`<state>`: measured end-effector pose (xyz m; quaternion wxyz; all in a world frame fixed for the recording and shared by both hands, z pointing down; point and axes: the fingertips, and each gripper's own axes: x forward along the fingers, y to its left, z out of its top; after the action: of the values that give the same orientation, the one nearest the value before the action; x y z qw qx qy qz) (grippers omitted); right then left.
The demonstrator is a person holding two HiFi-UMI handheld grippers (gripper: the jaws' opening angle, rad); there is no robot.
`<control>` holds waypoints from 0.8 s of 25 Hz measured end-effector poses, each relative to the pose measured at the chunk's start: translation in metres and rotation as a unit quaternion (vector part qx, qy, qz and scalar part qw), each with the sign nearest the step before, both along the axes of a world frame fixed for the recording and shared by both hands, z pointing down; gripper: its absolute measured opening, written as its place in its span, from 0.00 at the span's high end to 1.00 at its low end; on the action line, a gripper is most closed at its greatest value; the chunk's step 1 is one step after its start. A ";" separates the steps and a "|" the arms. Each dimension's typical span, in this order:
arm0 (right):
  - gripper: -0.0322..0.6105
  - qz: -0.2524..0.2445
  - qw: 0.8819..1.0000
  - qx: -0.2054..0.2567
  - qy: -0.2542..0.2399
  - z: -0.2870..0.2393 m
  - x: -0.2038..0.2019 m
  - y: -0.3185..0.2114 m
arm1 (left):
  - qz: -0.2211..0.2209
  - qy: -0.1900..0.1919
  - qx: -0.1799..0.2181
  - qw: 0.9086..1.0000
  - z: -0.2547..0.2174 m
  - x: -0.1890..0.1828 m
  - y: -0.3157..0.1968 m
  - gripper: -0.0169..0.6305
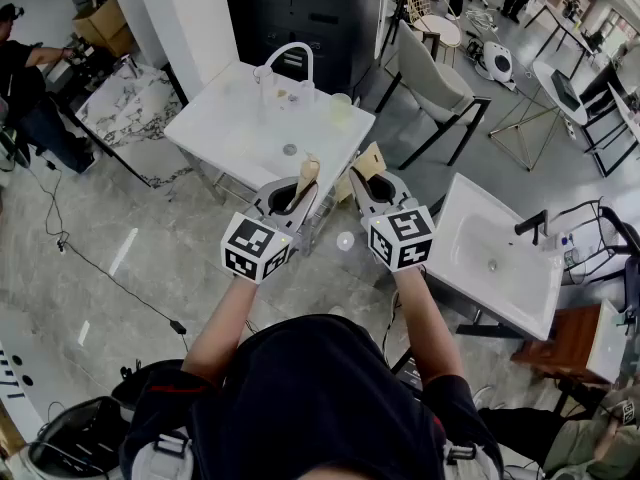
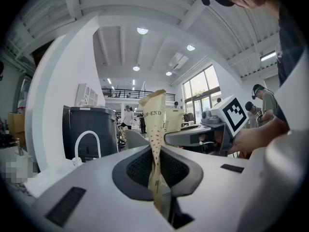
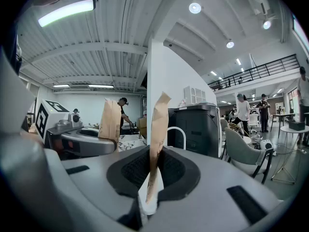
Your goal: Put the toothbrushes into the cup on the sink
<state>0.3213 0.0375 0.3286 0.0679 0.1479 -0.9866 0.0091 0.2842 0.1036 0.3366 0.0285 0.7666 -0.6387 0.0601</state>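
— Where are the brushes?
— The left toothbrush point(image 2: 154, 139), paper-sleeved, is clamped upright in the left tongs point(image 1: 303, 183). The right toothbrush point(image 3: 157, 129) sits likewise in the right tongs point(image 1: 366, 176). Both hang near the person, well short of the cup point(image 1: 341, 110) on the far sink point(image 1: 230, 133).
— And the drop?
— Probably one at a time: centre it over the cup's mouth, lower it, then release without nudging the cup.

two paper-wrapped toothbrushes point(image 1: 307, 172) point(image 1: 369, 158) aloft; pale cup point(image 1: 341, 110) on white sink point(image 1: 228, 128)
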 end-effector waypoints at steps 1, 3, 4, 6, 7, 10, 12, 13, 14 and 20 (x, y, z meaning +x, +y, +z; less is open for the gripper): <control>0.87 -0.001 1.000 0.000 0.000 0.001 -0.001 0.000 | 0.000 0.001 0.000 1.000 0.001 0.000 0.000 0.93; 0.87 -0.002 1.000 -0.001 0.000 0.001 -0.002 0.000 | -0.001 0.004 -0.001 1.000 0.002 -0.001 -0.001 0.93; 0.87 -0.003 1.000 -0.002 0.000 0.002 -0.003 0.000 | -0.002 0.006 0.000 1.000 0.002 -0.001 -0.002 0.93; 0.86 -0.004 1.000 -0.003 -0.001 0.002 -0.003 -0.002 | -0.003 0.009 0.000 1.000 0.002 0.000 -0.005 0.93; 0.86 -0.006 1.000 -0.004 -0.001 0.003 -0.003 -0.002 | -0.003 0.010 -0.001 1.000 0.003 0.001 -0.007 0.93; 0.86 -0.012 1.000 -0.007 -0.002 0.004 -0.002 -0.005 | -0.005 0.012 -0.004 1.000 0.004 0.002 -0.012 0.93; 0.86 -0.016 1.000 -0.009 0.000 0.003 -0.005 -0.007 | -0.007 0.016 -0.006 1.000 0.003 -0.002 -0.015 0.93; 0.86 -0.018 1.000 -0.011 0.002 0.002 -0.008 -0.009 | -0.008 0.019 -0.007 1.000 0.002 -0.005 -0.017 0.93; 0.86 -0.020 1.000 -0.012 0.004 0.002 -0.010 -0.012 | -0.010 0.021 -0.007 1.000 0.001 -0.007 -0.020 0.93; 0.86 -0.034 0.999 -0.023 0.004 0.015 0.008 -0.035 | -0.019 0.021 -0.015 0.999 0.014 0.014 -0.041 0.93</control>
<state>0.3289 0.0030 0.3437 0.0751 0.1128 -0.9904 0.0285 0.2987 0.0624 0.3501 0.0548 0.7549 -0.6514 0.0531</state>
